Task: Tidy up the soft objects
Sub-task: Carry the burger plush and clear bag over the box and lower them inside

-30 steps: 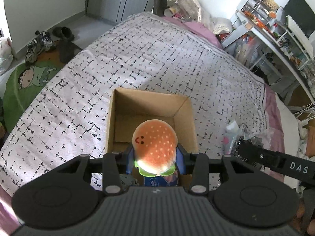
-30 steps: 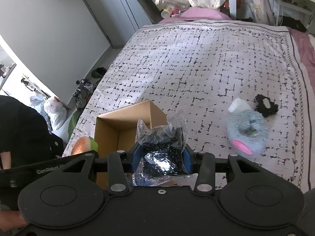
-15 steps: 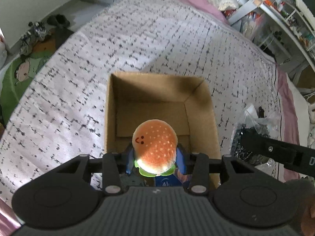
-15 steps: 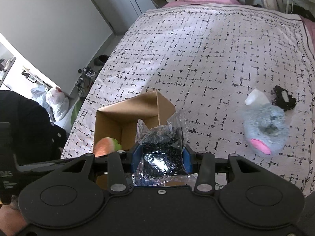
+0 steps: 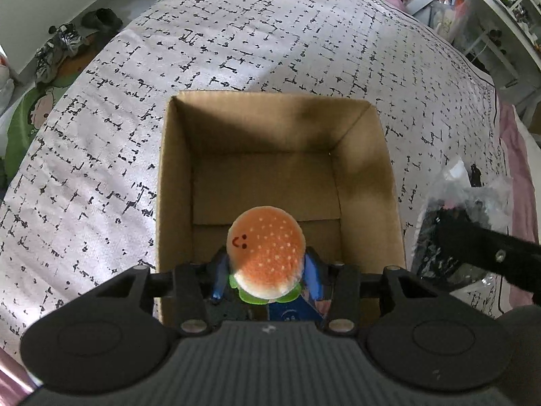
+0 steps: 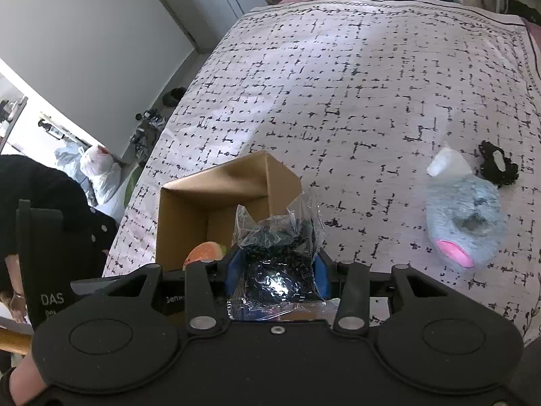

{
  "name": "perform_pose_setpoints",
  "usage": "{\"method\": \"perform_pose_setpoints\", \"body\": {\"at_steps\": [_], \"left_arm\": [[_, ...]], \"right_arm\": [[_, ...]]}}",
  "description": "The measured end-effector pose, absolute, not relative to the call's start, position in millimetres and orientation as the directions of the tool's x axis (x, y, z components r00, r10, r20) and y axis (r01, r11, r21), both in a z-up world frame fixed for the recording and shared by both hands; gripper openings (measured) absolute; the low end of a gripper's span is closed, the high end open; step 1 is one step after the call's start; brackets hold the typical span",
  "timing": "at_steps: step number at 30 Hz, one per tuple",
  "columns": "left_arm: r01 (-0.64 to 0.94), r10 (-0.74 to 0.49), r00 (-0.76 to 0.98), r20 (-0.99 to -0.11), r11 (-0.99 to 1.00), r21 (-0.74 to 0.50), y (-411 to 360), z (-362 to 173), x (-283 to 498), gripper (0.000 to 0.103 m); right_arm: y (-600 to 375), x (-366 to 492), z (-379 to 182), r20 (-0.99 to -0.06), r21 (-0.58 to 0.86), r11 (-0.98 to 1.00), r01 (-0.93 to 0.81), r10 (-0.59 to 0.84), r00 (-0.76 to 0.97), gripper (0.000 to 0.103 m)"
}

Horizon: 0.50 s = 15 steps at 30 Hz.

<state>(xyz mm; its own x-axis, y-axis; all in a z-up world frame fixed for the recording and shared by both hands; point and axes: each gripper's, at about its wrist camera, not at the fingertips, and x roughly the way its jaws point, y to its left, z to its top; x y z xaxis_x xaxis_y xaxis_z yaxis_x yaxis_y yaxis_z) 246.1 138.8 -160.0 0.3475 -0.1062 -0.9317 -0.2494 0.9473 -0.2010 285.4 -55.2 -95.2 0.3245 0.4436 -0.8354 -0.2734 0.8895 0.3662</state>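
**Two soft items poised at an empty box; two more left on the bed**

Nearest in the left wrist view, the left tool (image 5: 267, 279) pinches a burger plush (image 5: 267, 253) between its blue pads, though its jaws have just been opening slightly with the toy between them. It hangs over the near edge of the cardboard box (image 5: 368, 182), whose floor shows bare, so nothing appears stowed yet. Beside the box, the right tool (image 6: 275, 279) is clamped on a clear bag of dark material (image 6: 277, 257), at the box's right wall. Farther out on the bed (image 6: 338, 84) lie a grey fluffy toy (image 6: 463, 223) and a small black item (image 6: 498, 164), apparently both yet to be collected.
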Motion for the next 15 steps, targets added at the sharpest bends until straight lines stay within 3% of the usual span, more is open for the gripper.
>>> {"method": "perform_pose_setpoints", "body": {"at_steps": [15], "left_arm": [[-0.305,-0.126,0.377,-0.917,0.919,-0.251,157.1,-140.1,227.5,0.056]], "right_arm": [[-29.4,289.4,-93.9,-0.828,0.367,0.871,-0.326,0.466,0.313,0.043]]}}
